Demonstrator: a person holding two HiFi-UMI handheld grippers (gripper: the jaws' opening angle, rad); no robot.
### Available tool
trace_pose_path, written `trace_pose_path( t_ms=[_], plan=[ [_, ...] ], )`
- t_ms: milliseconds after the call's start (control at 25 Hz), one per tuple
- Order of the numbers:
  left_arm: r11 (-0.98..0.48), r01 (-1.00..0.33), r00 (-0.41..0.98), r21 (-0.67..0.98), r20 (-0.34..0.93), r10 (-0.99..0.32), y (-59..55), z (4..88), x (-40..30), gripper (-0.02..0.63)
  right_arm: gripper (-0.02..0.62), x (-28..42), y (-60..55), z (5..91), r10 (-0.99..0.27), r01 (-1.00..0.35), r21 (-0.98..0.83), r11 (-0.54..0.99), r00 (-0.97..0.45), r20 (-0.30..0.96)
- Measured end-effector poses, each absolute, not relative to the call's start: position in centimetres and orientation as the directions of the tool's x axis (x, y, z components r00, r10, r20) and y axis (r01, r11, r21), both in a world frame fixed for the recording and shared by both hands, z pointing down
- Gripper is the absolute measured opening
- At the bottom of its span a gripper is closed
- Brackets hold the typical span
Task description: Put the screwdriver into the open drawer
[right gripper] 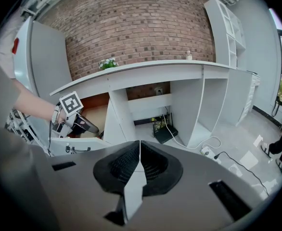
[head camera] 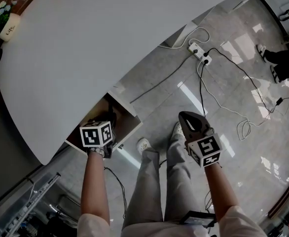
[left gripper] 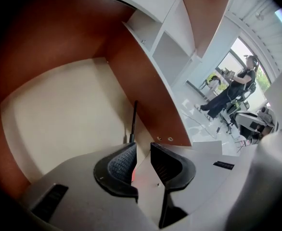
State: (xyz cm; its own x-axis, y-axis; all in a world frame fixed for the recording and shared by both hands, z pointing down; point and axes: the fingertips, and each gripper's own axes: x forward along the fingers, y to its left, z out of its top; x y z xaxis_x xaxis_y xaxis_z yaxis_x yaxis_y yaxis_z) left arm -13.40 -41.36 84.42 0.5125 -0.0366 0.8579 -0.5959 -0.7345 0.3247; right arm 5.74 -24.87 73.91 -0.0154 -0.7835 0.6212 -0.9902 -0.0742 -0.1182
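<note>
at the far left we see a plant pot [head camera: 9,27] on the far corner of the white table [head camera: 95,38]. under the table's near left edge the drawer [left gripper: 148,93] stands open, with a pale floor and red-brown walls. our left gripper [left gripper: 143,146] reaches into it from the near side. its jaws are parted and released, and the gripper's own pale body shows in the gap.

the screwdriver [left gripper: 133,120] is inside the drawer. its thin black shaft runs away from the left jaw along the foot of the drawer's right wall, tip pointing to the far end. a small reddish patch of it shows close against the left pad [left gripper: 121,162]. the right pad does not touch it. we cannot tell whether the shaft lies flat on the drawer floor or just above it.

further right, our trousers [head camera: 154,181] hang over the glossy floor [head camera: 263,142]. just right of them we hold our right gripper [right gripper: 139,148] above the floor, well apart from the drawer, its jaws pressed together and empty. on the floor far beyond it lies a white power strip [head camera: 199,52], with cables [head camera: 201,90] trailing toward us. at the far right edge we see another person's dark legs [head camera: 282,58]. in the right gripper view a brick wall [right gripper: 131,28] rises behind the table.
</note>
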Motion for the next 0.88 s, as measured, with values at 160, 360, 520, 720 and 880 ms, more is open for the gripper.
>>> trace_pose_path(
  t_ms=[160,360,520,720,880],
  plan=[
    [-0.761,-0.584,0.501,0.282,0.863,-0.065,-41.1,83.9,-13.6,0.089,0.021,5.8,-25.4,73.0,-0.786,-0.995,-0.092,-0.035,-0.030,0.617],
    [-0.766,-0.583,0.513,0.271,0.854,-0.088,-40.7,82.8,-14.0,0.089,0.021,5.5,-25.9,71.7,-0.798,-0.997,-0.072,-0.004,-0.040,0.601],
    [-0.768,-0.587,0.530,0.256,0.839,-0.126,-40.4,80.9,-14.0,0.083,0.021,5.1,-26.1,70.6,-0.801,-0.997,-0.064,0.039,-0.070,0.595],
    [-0.757,-0.612,0.535,0.229,0.825,-0.184,-39.9,77.6,-14.8,0.018,0.021,4.2,-26.6,67.5,-0.805,-0.993,-0.050,0.102,-0.112,0.582],
    [-0.753,-0.621,0.548,0.217,0.807,-0.219,-38.8,74.6,-15.1,0.014,0.021,4.1,-26.8,64.3,-0.813,-0.990,-0.032,0.138,-0.131,0.567]
  ],
)
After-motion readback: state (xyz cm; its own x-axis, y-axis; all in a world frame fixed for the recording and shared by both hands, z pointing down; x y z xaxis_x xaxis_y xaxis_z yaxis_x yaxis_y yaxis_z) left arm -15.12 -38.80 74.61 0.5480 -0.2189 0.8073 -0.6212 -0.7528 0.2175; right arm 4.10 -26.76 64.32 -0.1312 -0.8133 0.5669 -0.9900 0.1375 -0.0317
